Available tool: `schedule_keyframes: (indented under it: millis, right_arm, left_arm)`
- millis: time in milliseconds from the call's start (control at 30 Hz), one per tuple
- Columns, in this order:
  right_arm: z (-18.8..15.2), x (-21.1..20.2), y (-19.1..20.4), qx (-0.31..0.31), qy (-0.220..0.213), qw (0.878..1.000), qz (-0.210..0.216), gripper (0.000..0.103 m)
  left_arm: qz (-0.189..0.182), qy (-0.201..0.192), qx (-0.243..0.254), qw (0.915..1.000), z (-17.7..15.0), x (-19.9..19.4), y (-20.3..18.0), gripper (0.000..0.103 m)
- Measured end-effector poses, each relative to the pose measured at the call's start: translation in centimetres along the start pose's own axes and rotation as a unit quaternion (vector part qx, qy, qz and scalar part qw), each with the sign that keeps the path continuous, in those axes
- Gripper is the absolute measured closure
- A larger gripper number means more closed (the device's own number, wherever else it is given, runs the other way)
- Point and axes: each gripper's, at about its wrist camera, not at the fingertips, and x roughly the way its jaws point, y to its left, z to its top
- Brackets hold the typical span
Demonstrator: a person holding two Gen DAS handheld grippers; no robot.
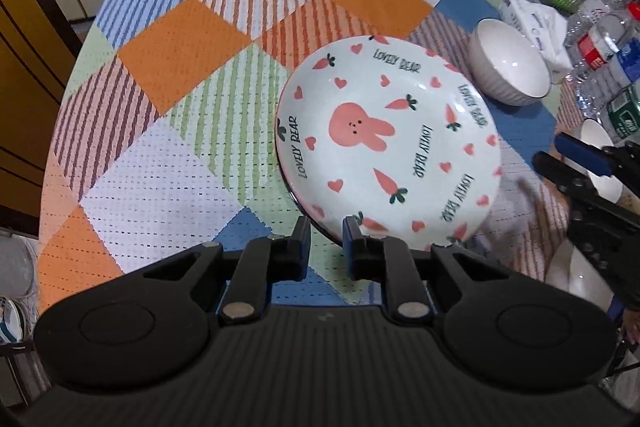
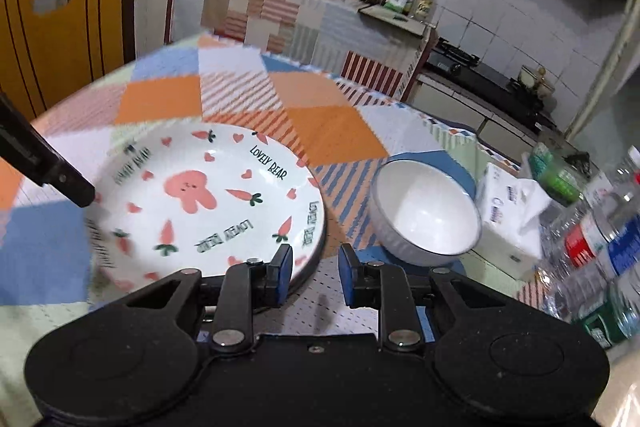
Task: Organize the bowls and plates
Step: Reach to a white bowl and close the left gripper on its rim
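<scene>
A white plate [image 1: 384, 143] printed with a pink rabbit, carrots and hearts is tilted above the checked tablecloth. My left gripper [image 1: 326, 229] is shut on its near rim. The same plate [image 2: 200, 203] shows in the right wrist view, with the left gripper's finger at its left edge. A white ribbed bowl [image 1: 508, 67] stands behind the plate to the right; it also shows in the right wrist view [image 2: 424, 213]. My right gripper [image 2: 314, 263] is open and empty, just off the plate's right rim, near the bowl. It shows at the right edge of the left view [image 1: 560, 155].
Water bottles [image 2: 592, 227], a white tissue pack [image 2: 508, 211] and a green container [image 2: 556, 171] crowd the table's right side. More white dishes [image 1: 576, 275] sit at the near right. A yellow chair [image 2: 60, 39] stands behind the table, kitchen counters beyond.
</scene>
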Motion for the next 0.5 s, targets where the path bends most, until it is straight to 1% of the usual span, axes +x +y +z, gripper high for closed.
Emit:
schedule_keyframes:
  millis: [167, 200, 267, 300, 367, 400, 500]
  right_arm:
    - [-1.2, -3.3, -2.7, 0.042, -0.006, 0.999, 0.024, 0.075]
    - [-1.4, -3.9, -3.1, 0.050, -0.006, 0.998, 0.029, 0.073]
    - [-2.2, -5.4, -4.0, 0.061, 0.000, 0.997, 0.042, 0.073]
    - [-2.5, -6.1, -4.2, 0.062, 0.004, 0.997, 0.043, 0.071]
    - [-3.5, -8.1, -4.4, 0.056, 0.002, 0.997, 0.046, 0.062]
    - [-4.3, -9.1, -4.5, 0.051, 0.000, 0.998, 0.049, 0.056]
    - [-6.6, -11.0, -4.7, 0.040, 0.005, 0.998, 0.054, 0.045]
  left_arm:
    - [-0.006, -0.016, 0.024, 0.9996, -1.0, -2.6, -2.4, 0.087]
    - [-0.008, -0.020, 0.030, 0.9993, -1.3, -3.2, -3.1, 0.087]
    - [-0.016, -0.029, 0.046, 0.9984, -2.2, -4.5, -4.6, 0.087]
    - [-0.018, -0.032, 0.052, 0.9980, -2.5, -5.1, -5.3, 0.087]
    - [-0.025, -0.036, 0.065, 0.9969, -3.4, -6.1, -7.0, 0.087]
    - [-0.028, -0.037, 0.072, 0.9964, -3.7, -6.4, -7.9, 0.087]
    - [-0.031, -0.038, 0.093, 0.9944, -4.7, -6.5, -10.8, 0.086]
